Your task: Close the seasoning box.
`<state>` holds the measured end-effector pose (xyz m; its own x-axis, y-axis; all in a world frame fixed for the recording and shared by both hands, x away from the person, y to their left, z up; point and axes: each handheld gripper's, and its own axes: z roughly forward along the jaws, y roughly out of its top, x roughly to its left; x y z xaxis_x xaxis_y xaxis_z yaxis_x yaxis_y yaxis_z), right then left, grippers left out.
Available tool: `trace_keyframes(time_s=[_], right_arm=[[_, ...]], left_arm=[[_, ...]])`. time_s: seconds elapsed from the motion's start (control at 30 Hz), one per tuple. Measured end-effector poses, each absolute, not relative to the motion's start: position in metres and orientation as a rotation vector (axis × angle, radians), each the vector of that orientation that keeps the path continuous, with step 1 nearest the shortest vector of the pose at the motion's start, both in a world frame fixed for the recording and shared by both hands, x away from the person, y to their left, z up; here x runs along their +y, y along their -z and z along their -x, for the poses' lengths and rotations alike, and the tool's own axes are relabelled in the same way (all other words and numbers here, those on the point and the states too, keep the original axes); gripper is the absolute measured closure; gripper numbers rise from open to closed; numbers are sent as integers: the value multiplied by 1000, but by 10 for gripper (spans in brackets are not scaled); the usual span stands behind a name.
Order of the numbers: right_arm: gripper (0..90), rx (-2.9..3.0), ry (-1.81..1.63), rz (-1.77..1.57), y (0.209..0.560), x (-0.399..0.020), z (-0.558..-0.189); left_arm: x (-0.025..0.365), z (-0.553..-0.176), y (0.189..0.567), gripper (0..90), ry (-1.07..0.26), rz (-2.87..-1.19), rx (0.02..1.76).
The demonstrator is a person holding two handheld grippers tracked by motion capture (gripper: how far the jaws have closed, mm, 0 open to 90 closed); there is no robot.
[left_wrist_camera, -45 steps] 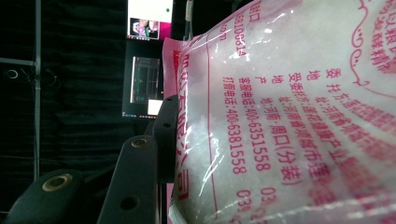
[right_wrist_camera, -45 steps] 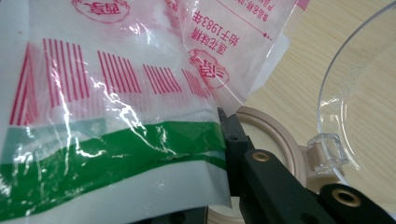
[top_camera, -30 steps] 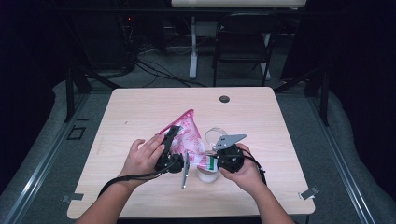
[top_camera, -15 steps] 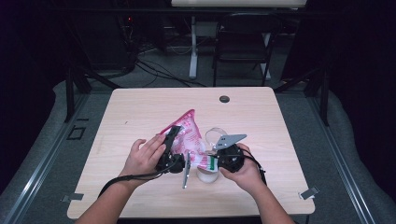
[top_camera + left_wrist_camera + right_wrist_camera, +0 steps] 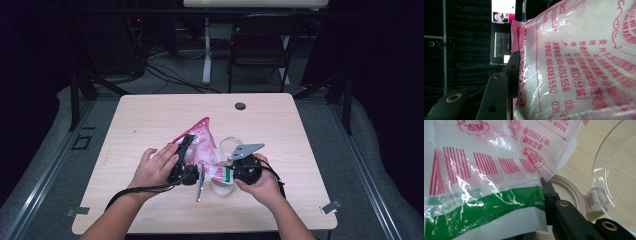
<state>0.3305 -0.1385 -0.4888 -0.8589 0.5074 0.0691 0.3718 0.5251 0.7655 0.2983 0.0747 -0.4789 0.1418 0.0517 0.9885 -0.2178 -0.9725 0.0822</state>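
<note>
High view: at the counter's (image 5: 150, 115) six o'clock, the left hand-held gripper (image 5: 184, 161) clamps a pink-printed bag of white granules (image 5: 202, 145), and the right hand-held gripper (image 5: 239, 170) pinches its lower corner above an open jar (image 5: 222, 186). Best to tilt slowly, keeping the corner over the mouth. Nothing has shifted since the earlier frame.

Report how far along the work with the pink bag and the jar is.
Done: the jar's clear hinged lid is swung open, and both hand-held grippers have the pink bag. In hand: the left hand-held gripper clamps the bag's side and the right hand-held gripper pinches its green-striped end above the jar's rim. Left: likely tipping the white grains in; none are seen pouring.
</note>
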Motion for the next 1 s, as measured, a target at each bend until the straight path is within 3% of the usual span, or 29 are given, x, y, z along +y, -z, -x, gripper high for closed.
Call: trace_keyframes(time_s=[1.0], right_arm=[[900, 2607, -1234, -769, 490, -142, -332]], left_arm=[[69, -297, 478, 608, -1932, -2199, -189]])
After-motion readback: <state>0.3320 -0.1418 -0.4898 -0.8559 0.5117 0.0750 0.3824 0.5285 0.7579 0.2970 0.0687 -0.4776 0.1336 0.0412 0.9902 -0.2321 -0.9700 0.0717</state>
